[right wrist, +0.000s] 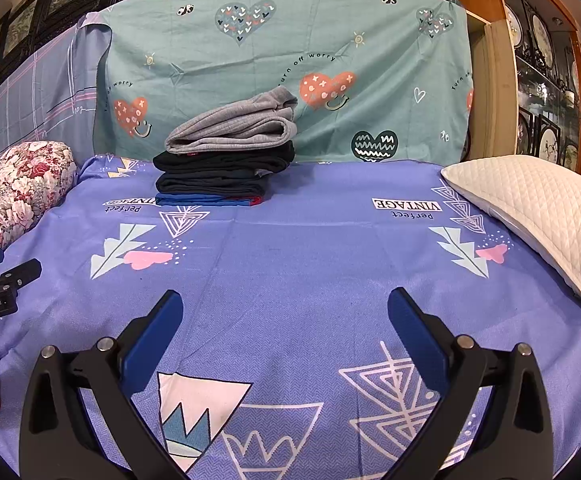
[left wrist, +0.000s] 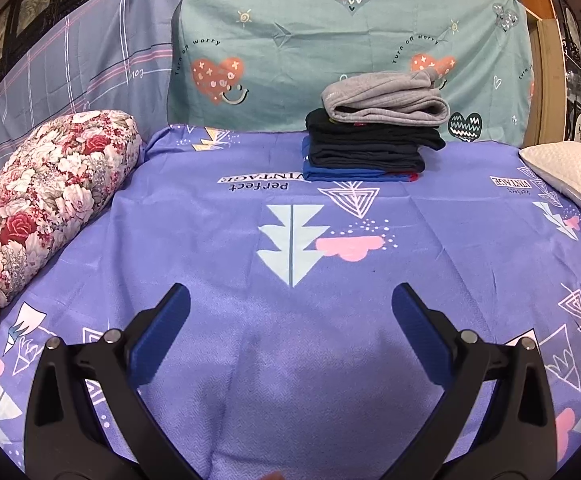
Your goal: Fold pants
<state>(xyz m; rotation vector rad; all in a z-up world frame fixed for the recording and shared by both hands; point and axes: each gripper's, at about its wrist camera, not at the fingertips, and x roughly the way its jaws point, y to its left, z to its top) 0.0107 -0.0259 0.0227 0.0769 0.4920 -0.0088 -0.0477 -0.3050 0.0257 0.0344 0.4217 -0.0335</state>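
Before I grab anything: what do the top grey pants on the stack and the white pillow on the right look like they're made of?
Grey pants: looks like soft knit jersey or fleece, matte, heathered, with a fine ribbed texture and thick rounded folds. Probably sweatpants fabric.

White pillow: cream woven cover with a quilted diamond pattern, slightly smooth finish; the filling cannot be told.

Both grippers, left and right, are open and hold nothing.

Folded pants stack [left wrist: 370, 144] [right wrist: 224, 160] at bed's far edge, grey pair [left wrist: 384, 102] [right wrist: 234, 126] topmost.

Bedsheet [right wrist: 290, 280] reads "Perfect VINTAGE"; backdrop [right wrist: 290, 40] "Turn off worry".
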